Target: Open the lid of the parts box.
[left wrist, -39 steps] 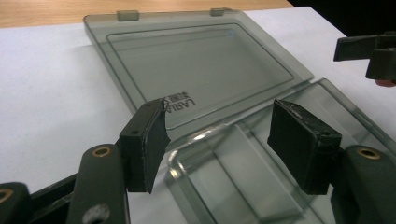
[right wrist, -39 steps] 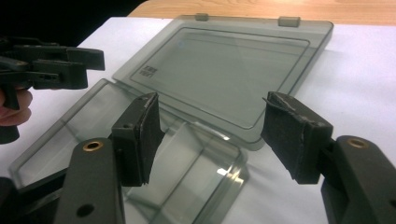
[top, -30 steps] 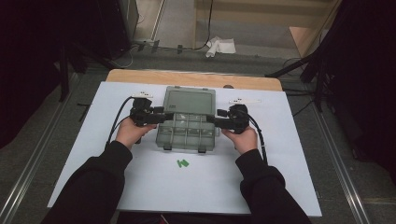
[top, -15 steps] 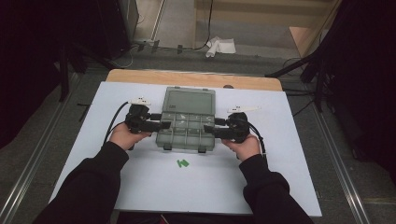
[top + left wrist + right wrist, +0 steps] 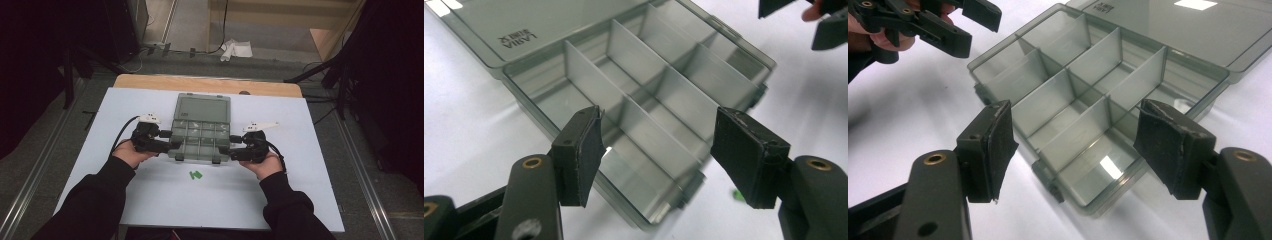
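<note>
Grippers, left (image 5: 172,146) and right (image 5: 226,151), are hovering open-jawed beside the open compartment box (image 5: 200,134) on the bench (image 5: 310,180), seemingly gripping nothing.

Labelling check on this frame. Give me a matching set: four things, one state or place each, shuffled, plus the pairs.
Things:
1. organizer box
2. lid
3. green piece
4. left tool

States or places:
A. loose on the white sheet, nearer the person than the box
B. at the box's left edge, jaws apart
C. folded flat back, on the far side
D. open, its compartments empty

Pairs: 1-D, 2-C, 3-A, 4-B
</note>
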`<state>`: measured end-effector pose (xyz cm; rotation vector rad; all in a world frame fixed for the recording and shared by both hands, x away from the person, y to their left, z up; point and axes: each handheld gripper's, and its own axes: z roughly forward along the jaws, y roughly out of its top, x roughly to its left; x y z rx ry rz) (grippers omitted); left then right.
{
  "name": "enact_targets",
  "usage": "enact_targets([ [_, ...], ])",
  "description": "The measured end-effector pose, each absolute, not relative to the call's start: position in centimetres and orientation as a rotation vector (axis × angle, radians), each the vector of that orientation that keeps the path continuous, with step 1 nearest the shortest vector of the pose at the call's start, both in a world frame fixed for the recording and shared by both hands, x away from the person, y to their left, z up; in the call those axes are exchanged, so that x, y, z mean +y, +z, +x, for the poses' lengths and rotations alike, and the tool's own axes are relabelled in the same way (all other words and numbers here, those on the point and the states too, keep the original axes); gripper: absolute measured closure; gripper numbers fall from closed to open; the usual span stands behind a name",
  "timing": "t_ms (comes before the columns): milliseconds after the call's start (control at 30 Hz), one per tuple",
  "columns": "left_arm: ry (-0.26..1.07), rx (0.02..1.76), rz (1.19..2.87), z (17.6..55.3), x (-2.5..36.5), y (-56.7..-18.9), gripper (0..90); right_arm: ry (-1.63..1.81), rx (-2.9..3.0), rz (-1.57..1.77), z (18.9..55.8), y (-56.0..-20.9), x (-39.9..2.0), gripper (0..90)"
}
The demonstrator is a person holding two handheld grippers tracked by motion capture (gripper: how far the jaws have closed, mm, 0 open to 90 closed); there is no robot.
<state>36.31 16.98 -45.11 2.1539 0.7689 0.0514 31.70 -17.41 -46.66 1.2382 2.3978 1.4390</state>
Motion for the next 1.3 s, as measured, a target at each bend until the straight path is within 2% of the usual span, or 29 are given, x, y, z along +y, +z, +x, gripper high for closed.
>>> enact_targets([
  [300, 0.015, 0.714, 2.189, 34.7, 17.4, -45.4, 35.7, 1.425, 2.431, 1.220, 30.6, -46.9, -17.6, 31.5],
  [333, -0.005, 0.701, 2.193, 34.6, 17.4, -45.5, 33.3, 1.429, 2.436, 1.221, 30.5, -46.9, -17.6, 31.4],
  [367, -0.014, 0.698, 2.211, 34.6, 17.4, -45.5, 26.2, 1.429, 2.435, 1.223, 30.5, -47.0, -17.6, 31.3],
  [400, -0.018, 0.689, 2.211, 34.5, 17.4, -45.5, 25.7, 1.431, 2.435, 1.230, 30.4, -47.0, -17.6, 31.1],
  [867, 0.026, 0.599, 2.236, 32.3, 18.2, -45.6, 25.6, 1.434, 2.447, 1.219, 29.3, -47.1, -17.6, 31.2],
  [1300, 0.009, 0.577, 2.246, 30.7, 19.1, -45.8, 25.6, 1.426, 2.489, 1.129, 28.3, -47.2, -16.9, 31.2],
])
